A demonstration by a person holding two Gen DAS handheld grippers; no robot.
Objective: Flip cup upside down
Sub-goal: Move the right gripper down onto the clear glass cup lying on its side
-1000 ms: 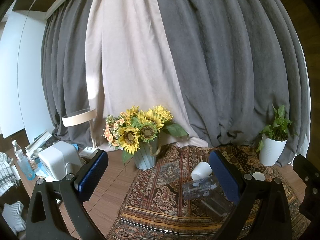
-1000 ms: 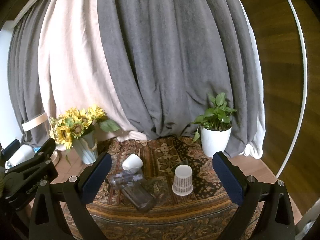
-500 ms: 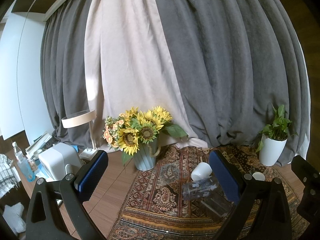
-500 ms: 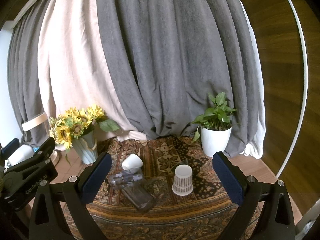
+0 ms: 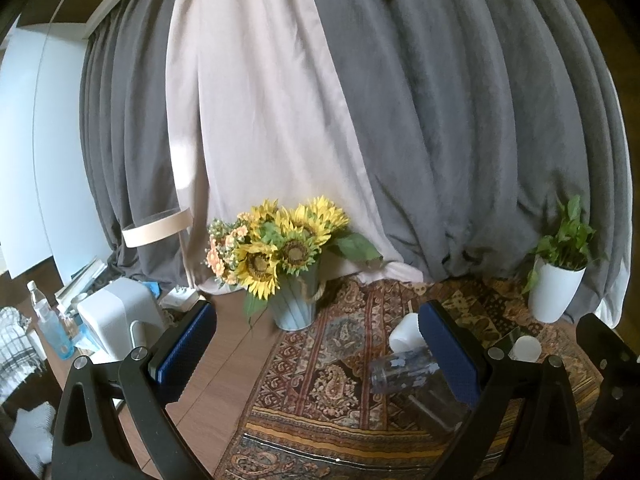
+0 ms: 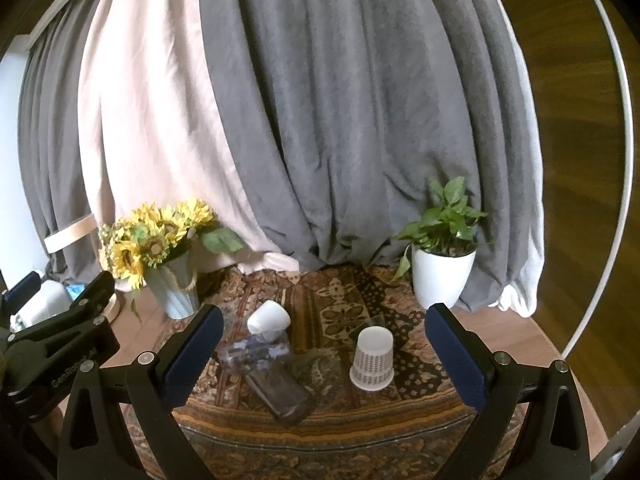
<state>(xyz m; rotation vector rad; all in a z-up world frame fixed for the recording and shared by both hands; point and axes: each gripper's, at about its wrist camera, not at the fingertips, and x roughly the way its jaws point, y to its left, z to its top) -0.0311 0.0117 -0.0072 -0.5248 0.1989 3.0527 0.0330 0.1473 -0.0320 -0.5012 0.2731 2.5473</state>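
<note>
A white patterned cup (image 6: 373, 353) stands upside down on the patterned rug (image 6: 336, 312); its top shows in the left wrist view (image 5: 526, 349). A plain white cup (image 6: 268, 318) lies on its side, also seen in the left wrist view (image 5: 405, 333). A clear glass with blue marks (image 6: 256, 350) and a dark clear glass (image 6: 282, 396) lie on their sides beside it. My right gripper (image 6: 320, 354) is open and empty, held back from the cups. My left gripper (image 5: 316, 354) is open and empty, off to the left.
A vase of sunflowers (image 5: 290, 264) stands at the rug's left edge. A white potted plant (image 6: 440, 272) stands at the back right. Curtains hang behind. A white appliance (image 5: 116, 320) and a water bottle (image 5: 50, 328) sit far left.
</note>
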